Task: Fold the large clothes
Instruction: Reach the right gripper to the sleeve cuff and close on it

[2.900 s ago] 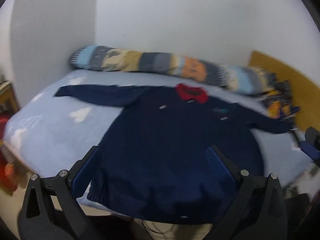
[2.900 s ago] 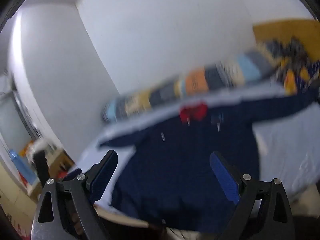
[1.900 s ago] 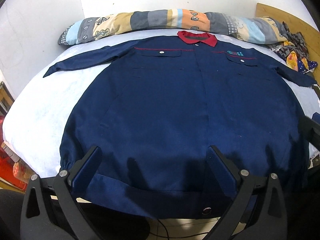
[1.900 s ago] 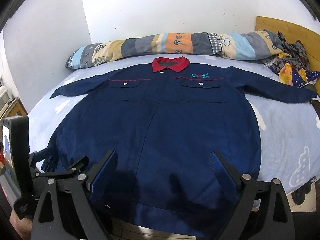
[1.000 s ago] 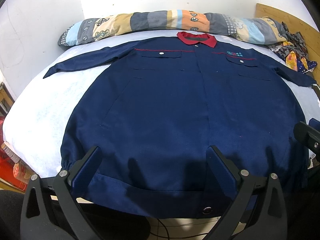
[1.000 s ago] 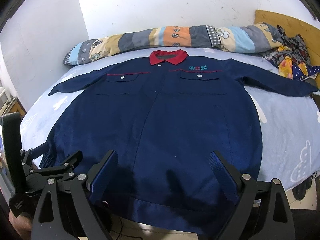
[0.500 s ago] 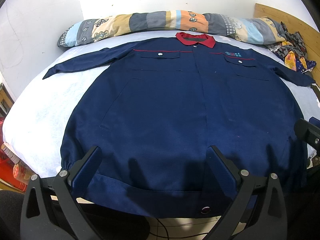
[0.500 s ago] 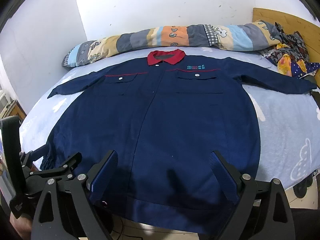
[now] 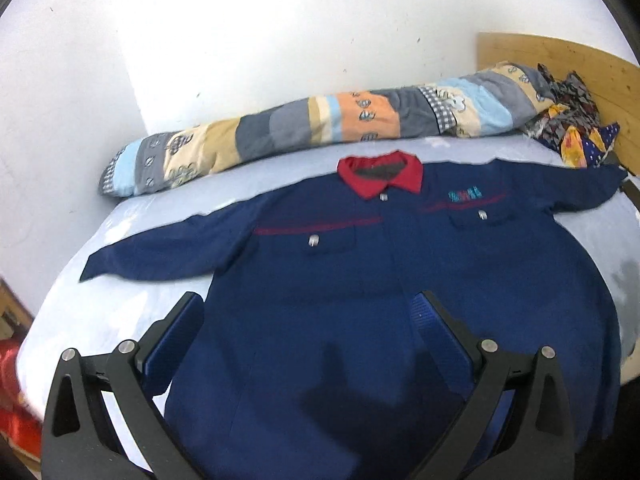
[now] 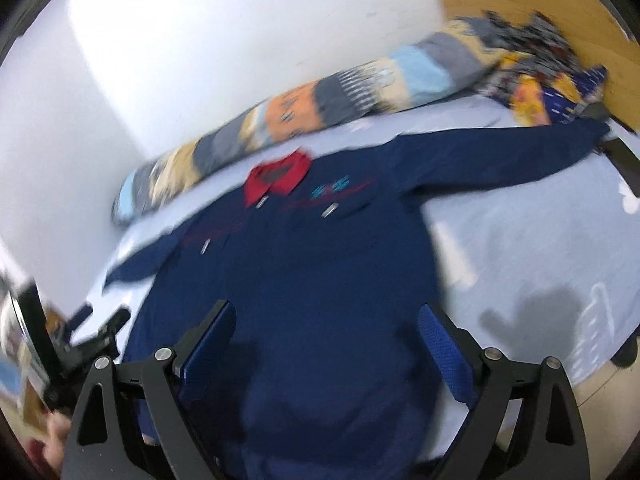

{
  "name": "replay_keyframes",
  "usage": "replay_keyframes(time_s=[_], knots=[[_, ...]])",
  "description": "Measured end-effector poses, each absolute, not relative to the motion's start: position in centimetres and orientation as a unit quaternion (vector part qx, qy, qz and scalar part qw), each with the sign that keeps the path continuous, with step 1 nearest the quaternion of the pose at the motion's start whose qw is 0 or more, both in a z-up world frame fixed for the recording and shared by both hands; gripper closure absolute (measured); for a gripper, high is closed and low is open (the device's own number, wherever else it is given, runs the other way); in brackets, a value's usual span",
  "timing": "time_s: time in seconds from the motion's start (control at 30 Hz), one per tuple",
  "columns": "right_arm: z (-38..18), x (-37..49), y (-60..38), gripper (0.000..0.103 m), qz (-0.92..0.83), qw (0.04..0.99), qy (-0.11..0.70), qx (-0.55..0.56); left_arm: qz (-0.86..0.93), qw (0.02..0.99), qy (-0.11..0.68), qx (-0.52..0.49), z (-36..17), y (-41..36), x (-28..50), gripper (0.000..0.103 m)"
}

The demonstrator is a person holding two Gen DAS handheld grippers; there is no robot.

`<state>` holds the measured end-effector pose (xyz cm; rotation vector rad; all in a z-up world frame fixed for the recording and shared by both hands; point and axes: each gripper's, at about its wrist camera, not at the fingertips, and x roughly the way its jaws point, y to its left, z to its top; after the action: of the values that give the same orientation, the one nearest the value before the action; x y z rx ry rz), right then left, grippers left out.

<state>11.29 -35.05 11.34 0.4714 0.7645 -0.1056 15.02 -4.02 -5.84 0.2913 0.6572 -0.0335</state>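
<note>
A large navy work jacket (image 9: 380, 280) with a red collar (image 9: 380, 174) lies flat, front up, on a pale blue bed (image 9: 100, 308), sleeves spread to both sides. It also shows in the blurred right wrist view (image 10: 320, 288). My left gripper (image 9: 308, 316) is open and empty above the jacket's lower left part. My right gripper (image 10: 326, 328) is open and empty above the jacket's lower middle. The left gripper's body (image 10: 72, 344) shows at the left edge of the right wrist view.
A long patchwork pillow (image 9: 320, 128) lies along the white wall behind the jacket. A heap of patterned cloth (image 9: 568, 124) sits at the far right by a wooden headboard (image 9: 560, 64). Red items (image 9: 12, 400) lie beside the bed at left.
Both grippers have risen and tilted up, so the wall and pillow fill more of each view. The right gripper is moving fast and its view is blurred. The jacket has not moved.
</note>
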Motion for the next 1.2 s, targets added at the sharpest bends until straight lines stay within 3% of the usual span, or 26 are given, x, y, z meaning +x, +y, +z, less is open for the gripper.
replay_keyframes(time_s=[0.13, 0.27, 0.43, 0.5, 0.63, 0.77, 1.13, 1.2], knots=[[11.2, 12.4, -44.7, 0.009, -0.111, 0.885, 0.341, 0.296, -0.024, 0.931, 0.357, 0.074, -7.0, -3.3, 17.9, 0.000], [9.5, 13.2, -55.1, 0.010, -0.167, 0.853, 0.328, 0.370, -0.033, 0.931, 0.356, 0.075, -7.5, -5.0, 18.8, 0.000], [7.8, 14.6, -65.5, 0.030, -0.236, 0.827, 0.312, 0.405, -0.066, 0.926, 0.361, 0.087, -8.0, -7.4, 18.8, 0.000], [6.5, 15.4, -68.6, 0.044, -0.247, 0.815, 0.310, 0.423, -0.073, 0.923, 0.368, 0.088, -8.3, -8.1, 19.0, 0.000], [3.6, 16.5, -73.1, 0.044, -0.261, 0.799, 0.288, 0.459, -0.077, 0.918, 0.381, 0.086, -8.8, -8.8, 19.6, 0.000], [1.0, 18.8, -75.9, 0.075, -0.268, 0.787, 0.312, 0.460, -0.080, 0.912, 0.392, 0.089, -9.6, -9.3, 19.7, 0.000], [-2.7, 22.3, -80.3, 0.072, -0.296, 0.784, 0.311, 0.449, -0.078, 0.906, 0.402, 0.112, -11.1, -10.1, 19.7, 0.000], [-3.0, 23.1, -80.5, 0.077, -0.285, 0.792, 0.308, 0.444, -0.077, 0.905, 0.403, 0.112, -11.1, -10.1, 19.7, 0.000]])
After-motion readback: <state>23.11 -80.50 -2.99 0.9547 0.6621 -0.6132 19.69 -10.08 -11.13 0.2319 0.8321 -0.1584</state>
